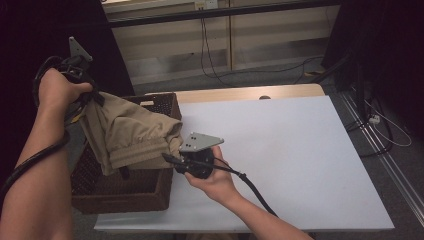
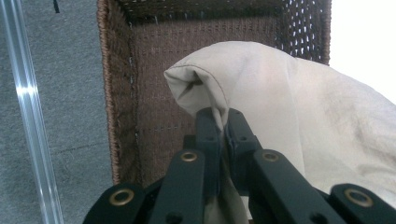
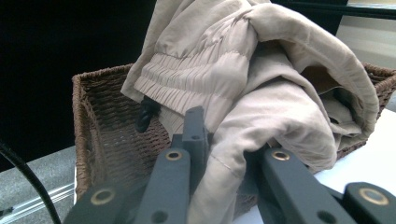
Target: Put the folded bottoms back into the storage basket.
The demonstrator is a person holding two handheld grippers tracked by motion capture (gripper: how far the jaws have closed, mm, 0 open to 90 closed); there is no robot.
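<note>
A beige garment (image 1: 132,132) with a ribbed elastic band hangs over a brown wicker basket (image 1: 125,195) at the table's left edge. My left gripper (image 1: 96,97) is raised above the basket's far left corner, shut on a fold of the cloth. In the left gripper view the jaws (image 2: 219,119) pinch the garment (image 2: 289,102) above the basket (image 2: 116,93). My right gripper (image 1: 170,158) is at the basket's right rim, low on the garment. In the right gripper view a thick bunch of the garment (image 3: 243,70) runs between its jaws (image 3: 219,135), hiding one fingertip, with the basket (image 3: 102,126) behind.
The white table top (image 1: 290,150) stretches right of the basket. A black cord end (image 3: 147,114) dangles from the garment into the basket. Beyond the table lie grey floor, cables (image 1: 210,60) and a wooden wall panel. A metal rail (image 2: 28,116) runs along the floor.
</note>
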